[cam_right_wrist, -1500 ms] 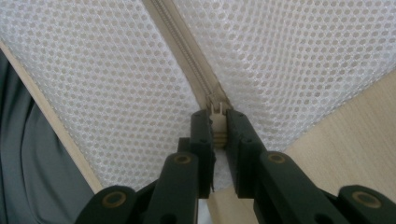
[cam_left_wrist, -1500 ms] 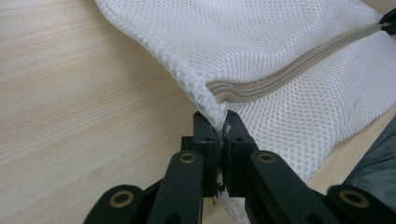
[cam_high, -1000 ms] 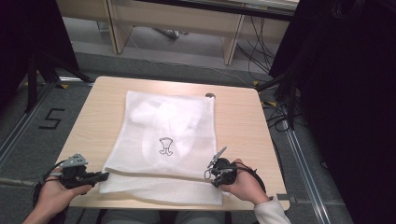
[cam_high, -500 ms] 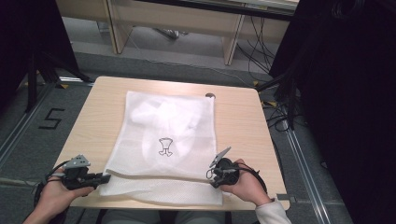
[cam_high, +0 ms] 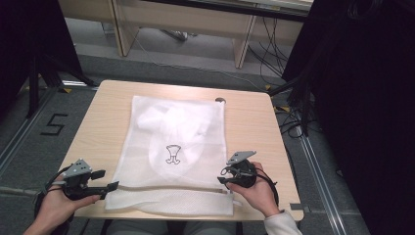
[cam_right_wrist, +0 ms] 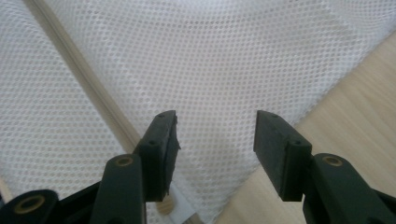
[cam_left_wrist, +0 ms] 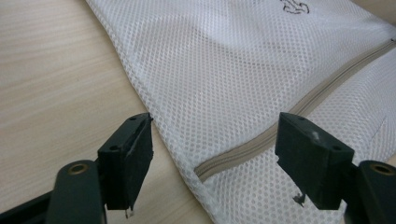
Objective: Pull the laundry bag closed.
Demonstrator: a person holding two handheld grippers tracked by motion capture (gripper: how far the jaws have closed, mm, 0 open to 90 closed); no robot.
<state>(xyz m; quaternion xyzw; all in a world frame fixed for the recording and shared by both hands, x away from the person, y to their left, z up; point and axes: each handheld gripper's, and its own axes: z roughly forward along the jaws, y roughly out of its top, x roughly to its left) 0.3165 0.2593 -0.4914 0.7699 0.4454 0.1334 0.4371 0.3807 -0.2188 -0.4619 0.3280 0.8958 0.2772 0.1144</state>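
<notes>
Both grippers have just been opening, letting go of the white mesh laundry bag [cam_high: 173, 152] they pinched a second ago. Now the left gripper [cam_high: 110, 187] stands with its jaws wide apart at the bag's near left edge, the beige zipper [cam_left_wrist: 289, 116] running between them untouched. At the near right corner, the right gripper [cam_high: 226, 177] is spread just as wide over the mesh. Flat on the wooden table [cam_high: 254, 127], the bag lies with a pale garment inside.
</notes>
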